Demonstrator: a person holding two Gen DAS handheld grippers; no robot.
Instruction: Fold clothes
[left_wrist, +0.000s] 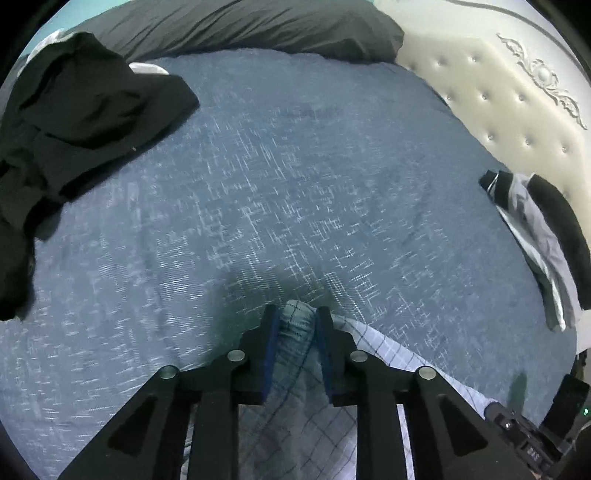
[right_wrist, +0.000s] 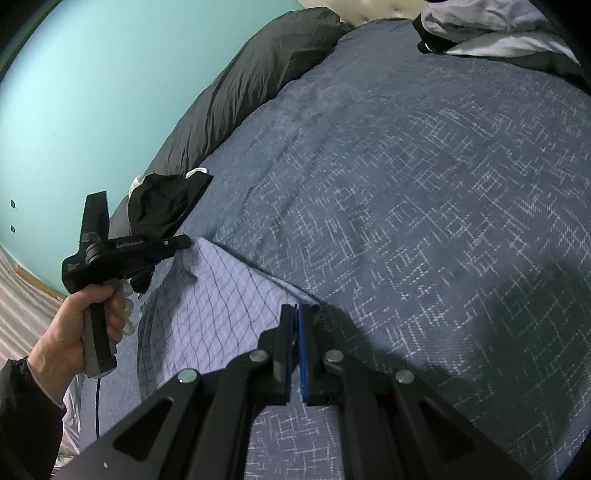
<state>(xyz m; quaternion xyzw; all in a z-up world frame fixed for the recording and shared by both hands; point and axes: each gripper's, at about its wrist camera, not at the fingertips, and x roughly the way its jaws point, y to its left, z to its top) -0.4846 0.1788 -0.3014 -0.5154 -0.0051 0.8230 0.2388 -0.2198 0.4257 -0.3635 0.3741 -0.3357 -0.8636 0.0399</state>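
Your left gripper (left_wrist: 295, 314) is clamped on a bunched fold of the checked shirt (right_wrist: 207, 314), a pale blue-white garment with thin dark grid lines; the cloth is pinched between the two blue-padded fingers (left_wrist: 271, 350) and trails back under the tool toward you. In the right wrist view you can see your left hand (right_wrist: 77, 325) wrapped around that gripper's handle, with a dark sleeve (right_wrist: 26, 406) at the wrist and a cable hanging below the handle.

Your right gripper (right_wrist: 295, 310) has its fingers drawn nearly together on the other corner of the same shirt; only a thin edge of fabric shows between the pads, so it looks pinched there. The shirt hangs stretched between your two grippers at the near edge of the bed, its upper edge raised and the rest draping down toward you.

The bed is covered by a blue bedspread (left_wrist: 295, 184) with a white crosshatch pattern. A heap of black clothing (left_wrist: 74, 122) lies on it well to the left of your left gripper, with a bit of white cloth showing at its far side. A black, grey and white garment (left_wrist: 543, 236) lies by the cream tufted headboard (left_wrist: 517, 92). A long dark grey pillow (left_wrist: 240, 26) runs along the far side against the turquoise wall (right_wrist: 92, 92).
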